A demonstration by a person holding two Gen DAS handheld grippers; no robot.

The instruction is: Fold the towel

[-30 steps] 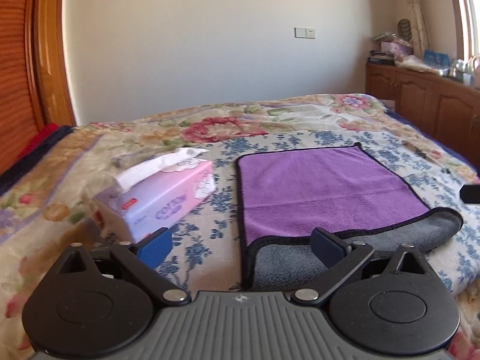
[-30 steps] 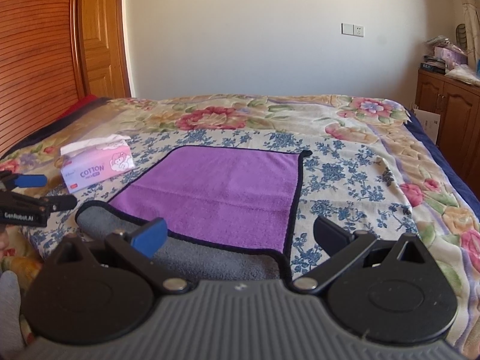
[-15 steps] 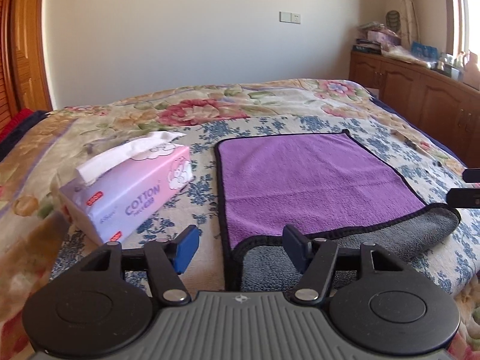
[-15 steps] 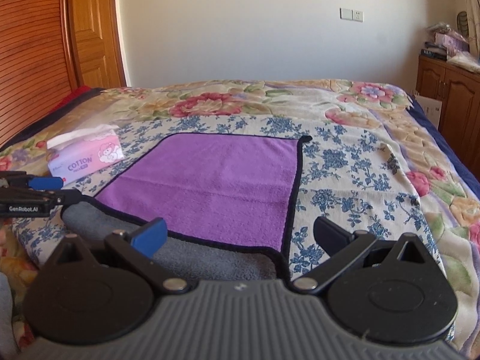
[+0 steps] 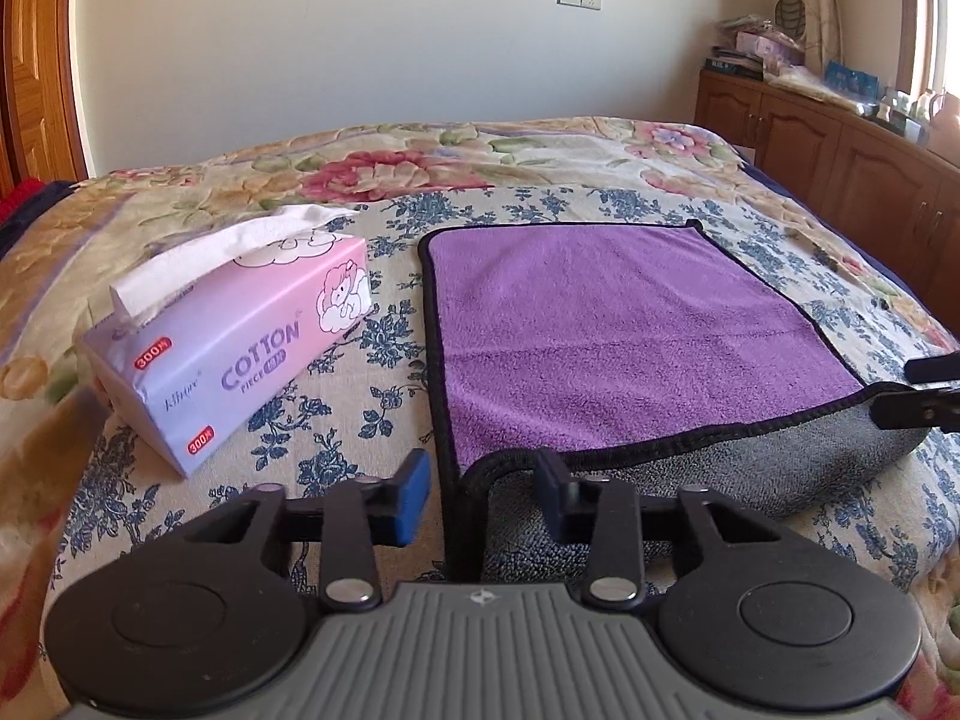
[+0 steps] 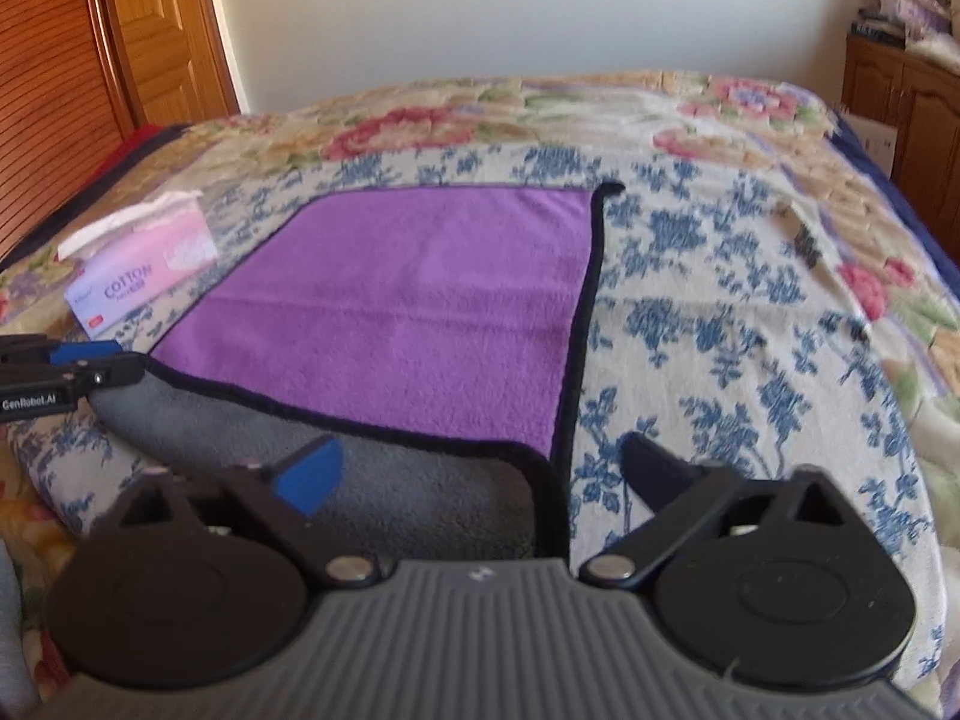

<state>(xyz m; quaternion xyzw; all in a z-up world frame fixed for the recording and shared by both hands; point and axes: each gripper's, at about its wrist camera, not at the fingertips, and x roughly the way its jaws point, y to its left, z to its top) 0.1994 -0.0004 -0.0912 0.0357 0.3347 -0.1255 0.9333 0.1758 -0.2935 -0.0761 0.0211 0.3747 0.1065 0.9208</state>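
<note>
While the floral-quilted bed carries a purple towel with black trim and grey underside, folded near edge up, left gripper and right gripper straddle its near corners, jaws apart.

A pink tissue box lies on the floral bedspread.

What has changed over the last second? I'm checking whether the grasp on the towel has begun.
The left gripper has narrowed its jaws around the towel's near-left corner, though a gap remains, so nothing is gripped yet. The right gripper has stayed wide open, straddling the near-right corner, its view now blurred by motion. The towel, with its grey near edge rolled up, and the tissue box have not moved.
</note>
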